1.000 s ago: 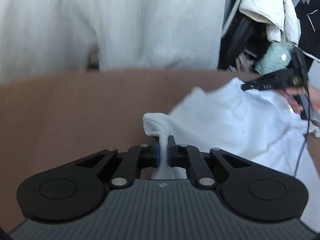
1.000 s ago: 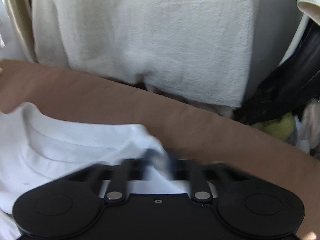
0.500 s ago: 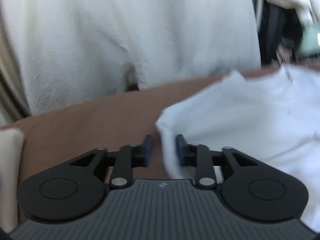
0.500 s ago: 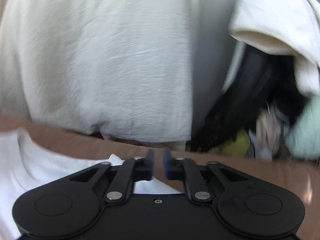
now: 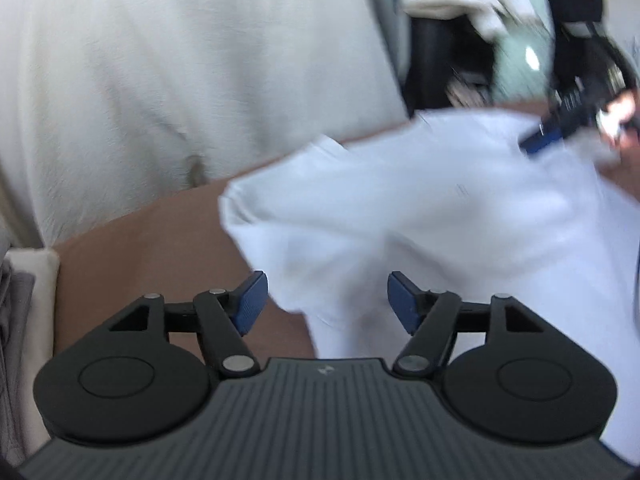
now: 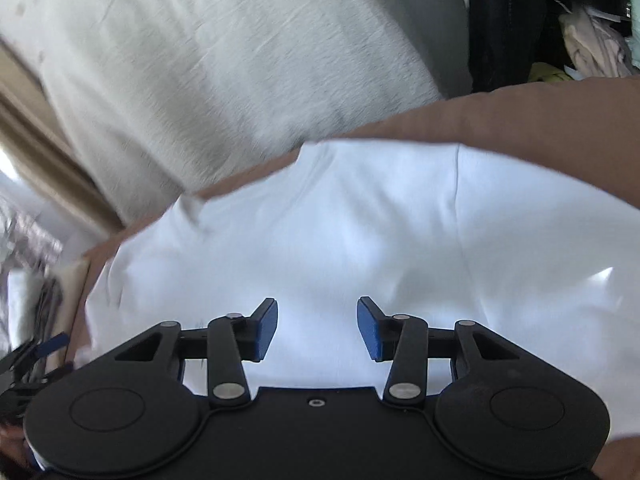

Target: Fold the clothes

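A white T-shirt (image 5: 420, 208) lies on the brown surface (image 5: 140, 248). My left gripper (image 5: 327, 300) hovers at its near left edge, jaws opening, blue pads apart with cloth lying below the gap but not pinched. In the right wrist view the same shirt (image 6: 360, 224) spreads wide under my right gripper (image 6: 317, 330), whose jaws are also opening and hold nothing. The right gripper (image 5: 560, 128) also shows at the far right of the left wrist view, blurred, over the shirt's far edge.
A large cream cloth (image 5: 180, 60) hangs behind the brown surface. A heap of clothes and dark items (image 5: 480, 32) sits at the back right. A pale folded stack (image 5: 24, 320) lies at the left edge. The left gripper (image 6: 36, 356) shows at the lower left.
Both grippers let go of the white shirt and their jaws spread apart. Both hands swung sideways and rolled; the shirt now lies loose on the brown surface.
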`<state>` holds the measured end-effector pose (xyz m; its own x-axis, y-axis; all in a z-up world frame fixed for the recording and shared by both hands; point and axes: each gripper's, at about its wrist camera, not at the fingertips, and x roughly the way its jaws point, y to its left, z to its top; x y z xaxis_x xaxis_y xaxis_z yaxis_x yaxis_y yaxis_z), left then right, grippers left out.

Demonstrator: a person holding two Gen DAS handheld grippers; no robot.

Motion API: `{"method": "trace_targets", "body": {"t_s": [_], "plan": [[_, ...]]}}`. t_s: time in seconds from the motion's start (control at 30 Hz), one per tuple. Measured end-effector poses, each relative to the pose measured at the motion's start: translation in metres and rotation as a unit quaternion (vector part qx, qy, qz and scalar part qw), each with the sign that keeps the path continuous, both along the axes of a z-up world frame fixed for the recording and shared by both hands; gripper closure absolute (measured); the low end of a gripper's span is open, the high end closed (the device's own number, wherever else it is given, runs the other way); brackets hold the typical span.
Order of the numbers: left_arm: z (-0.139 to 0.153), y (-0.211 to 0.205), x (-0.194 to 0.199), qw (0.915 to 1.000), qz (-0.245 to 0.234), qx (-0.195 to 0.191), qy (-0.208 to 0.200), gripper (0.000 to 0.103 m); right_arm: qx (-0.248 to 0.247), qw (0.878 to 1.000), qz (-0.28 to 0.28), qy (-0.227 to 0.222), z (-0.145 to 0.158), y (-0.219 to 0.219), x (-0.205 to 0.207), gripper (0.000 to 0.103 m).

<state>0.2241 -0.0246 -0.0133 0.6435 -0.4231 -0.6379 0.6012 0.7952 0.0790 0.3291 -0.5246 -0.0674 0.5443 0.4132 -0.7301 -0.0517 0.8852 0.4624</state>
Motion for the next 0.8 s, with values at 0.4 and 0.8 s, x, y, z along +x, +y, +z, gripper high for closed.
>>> {"method": "trace_targets", "body": {"t_s": [0.4, 0.8], "plan": [[-0.036, 0.002, -0.015, 0.9733, 0.212, 0.052, -0.07, 0.037, -0.025, 0.999, -0.027, 0.035, -0.011, -0.026, -0.053, 0.057], [-0.05, 0.027, -0.003, 0.9731, 0.229, 0.003, 0.019, 0.036, -0.089, 0.976, -0.063, -0.187, 0.053, 0.003, -0.068, 0.095]]}}
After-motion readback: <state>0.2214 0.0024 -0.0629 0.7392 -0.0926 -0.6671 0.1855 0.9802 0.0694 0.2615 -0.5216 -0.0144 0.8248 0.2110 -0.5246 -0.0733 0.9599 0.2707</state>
